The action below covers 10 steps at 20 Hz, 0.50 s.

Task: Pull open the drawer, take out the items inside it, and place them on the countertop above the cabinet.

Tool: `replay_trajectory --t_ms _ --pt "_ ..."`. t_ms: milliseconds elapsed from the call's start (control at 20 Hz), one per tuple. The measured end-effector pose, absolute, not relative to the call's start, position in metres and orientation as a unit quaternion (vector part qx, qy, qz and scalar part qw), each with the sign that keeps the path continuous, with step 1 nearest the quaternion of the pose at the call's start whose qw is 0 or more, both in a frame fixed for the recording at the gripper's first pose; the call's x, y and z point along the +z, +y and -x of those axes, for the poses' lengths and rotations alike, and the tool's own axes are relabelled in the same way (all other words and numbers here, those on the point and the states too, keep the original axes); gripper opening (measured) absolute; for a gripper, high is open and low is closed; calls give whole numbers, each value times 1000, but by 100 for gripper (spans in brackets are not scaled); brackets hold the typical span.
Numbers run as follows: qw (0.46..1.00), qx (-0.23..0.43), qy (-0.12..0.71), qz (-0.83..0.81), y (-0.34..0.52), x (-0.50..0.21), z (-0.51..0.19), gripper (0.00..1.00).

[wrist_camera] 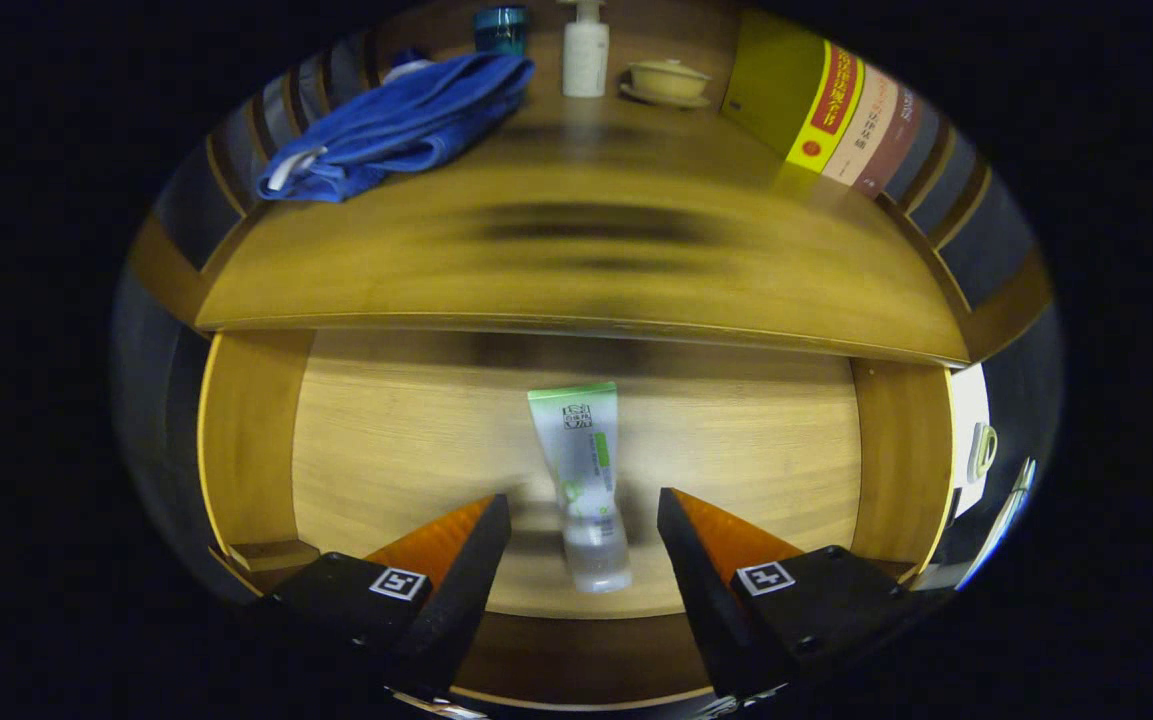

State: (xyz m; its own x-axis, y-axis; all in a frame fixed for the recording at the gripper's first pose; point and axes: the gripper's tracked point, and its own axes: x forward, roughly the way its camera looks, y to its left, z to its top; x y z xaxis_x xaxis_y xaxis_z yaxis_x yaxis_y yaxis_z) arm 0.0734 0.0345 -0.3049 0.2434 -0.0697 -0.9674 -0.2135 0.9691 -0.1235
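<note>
The drawer [356, 450] is open, with a tube [581, 470] lying inside.
The gripper [584, 520] is spread wide, one finger on each side of the tube.

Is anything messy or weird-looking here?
Only a little. The rumpled blue cloth on the wooden countertop hangs over its back corner. The white-and-green tube lies neatly in the open wooden drawer, between the open gripper fingers. Nothing looks spilled or broken.

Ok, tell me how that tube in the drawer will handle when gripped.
The tube lies flat between the open gripper fingers. Its soft-looking plastic body will probably squash under pressure, its glossy skin may slip, and, lying flat on the drawer floor, it seems unlikely to roll.
</note>
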Motion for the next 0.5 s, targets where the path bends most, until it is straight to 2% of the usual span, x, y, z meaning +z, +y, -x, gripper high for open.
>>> replay_trajectory --t_ms 100,450,500 --pt "773 41 622 117 34 -315 -79 94" --pt "752 45 648 109 54 -318 -98 54" --pt "751 45 649 112 57 -312 -105 54"
